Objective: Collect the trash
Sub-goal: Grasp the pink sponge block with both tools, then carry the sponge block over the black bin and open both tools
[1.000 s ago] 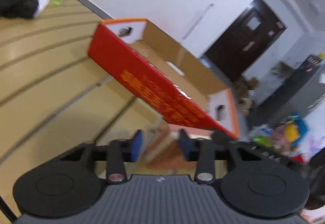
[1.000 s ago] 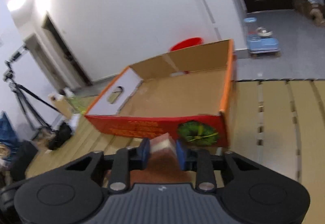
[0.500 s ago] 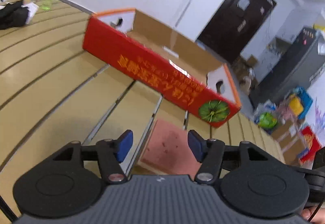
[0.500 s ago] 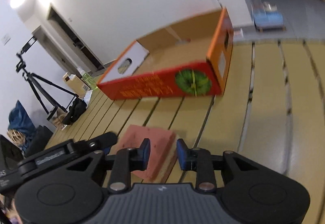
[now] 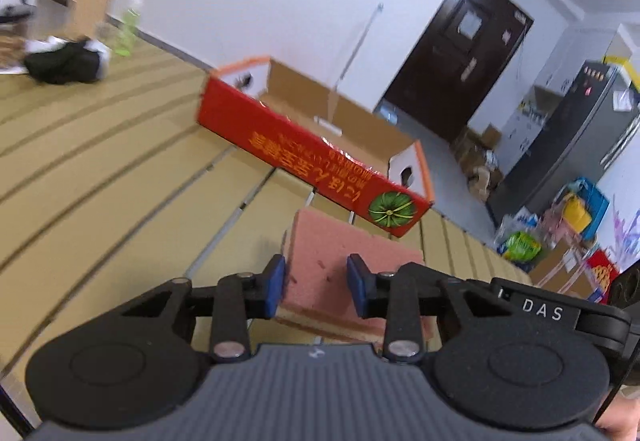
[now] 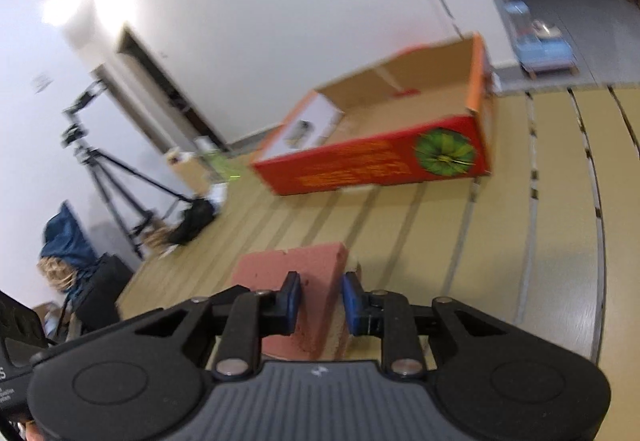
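Pale wooden slats make up the surface point(image 5: 100, 177), seen from two cameras riding on hand-held grippers. Between the blue pads of the left gripper point(image 5: 316, 285) sits one end of a pink foam block point(image 5: 340, 253); its jaws have just been closing around that end, the left pad close against the edge, though whether both pads press is not clear. The right gripper point(image 6: 320, 301) has also just been closing and its jaws pinch the opposite corner of the same block, pads tight against both faces. Holding the block from two ends probably keeps so wide and light a piece level while it is carried.

The block is a thick slab, salmon pink on top with small dark specks and a paler tan layer underneath, its edges roughly cut. It appears lifted just above the slats, in front of a red cardboard box point(image 5: 320, 161).

That box is long, shallow and open-topped, with orange lettering and a green pumpkin picture on its near side, and looks like the likely place for collected trash. Well beyond the box stand a dark door point(image 5: 460, 69), and to its far left a black tripod point(image 6: 108, 177).
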